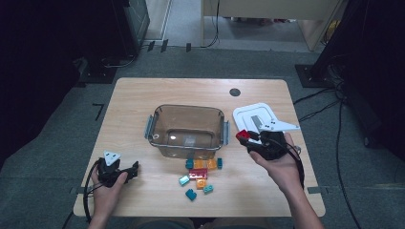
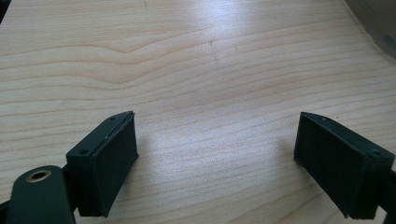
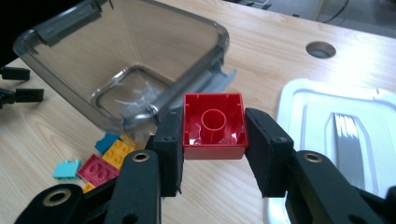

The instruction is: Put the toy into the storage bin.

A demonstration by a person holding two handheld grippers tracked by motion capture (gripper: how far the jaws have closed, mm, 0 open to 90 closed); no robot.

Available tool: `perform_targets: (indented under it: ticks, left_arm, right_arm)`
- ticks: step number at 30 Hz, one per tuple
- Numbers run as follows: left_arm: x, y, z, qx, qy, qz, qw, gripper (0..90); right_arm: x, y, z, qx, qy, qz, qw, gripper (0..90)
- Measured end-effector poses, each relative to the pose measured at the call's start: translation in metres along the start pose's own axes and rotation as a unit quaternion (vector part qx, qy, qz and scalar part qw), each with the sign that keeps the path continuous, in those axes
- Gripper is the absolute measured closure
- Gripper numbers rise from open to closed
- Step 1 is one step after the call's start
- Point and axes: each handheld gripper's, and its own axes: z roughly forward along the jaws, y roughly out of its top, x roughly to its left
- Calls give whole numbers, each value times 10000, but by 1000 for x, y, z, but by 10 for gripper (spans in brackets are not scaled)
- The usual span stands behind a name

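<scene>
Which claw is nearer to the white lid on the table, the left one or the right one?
Right. The right claw, holding a red brick, is just beside the white lid, at its near-left edge. The left claw rests far across the table, beyond the clear container.

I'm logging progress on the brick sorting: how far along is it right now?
Done: nothing much; the clear container looks empty, its lid lying off to the side. In hand: the right gripper clamps a red brick, raised beside the container. Left: the pile of bricks on the table. The left gripper is open over bare wood.
</scene>
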Motion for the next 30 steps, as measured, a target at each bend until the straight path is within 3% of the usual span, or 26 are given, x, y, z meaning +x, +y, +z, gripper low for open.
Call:
perform_targets:
  ticks: [15,24,30]
  left_arm:
    - [0,0,0,-12,0,-8,10000,132]
    - [0,0,0,-4,-16,11,10000,132]
    - [0,0,0,-6,-25,20,10000,132]
  right_arm:
    - [23,42,30,61,256,-339,9991,603]
    - [41,55,67,331,422,-544,9971,603]
    - [46,57,92,514,467,-535,9961,602]
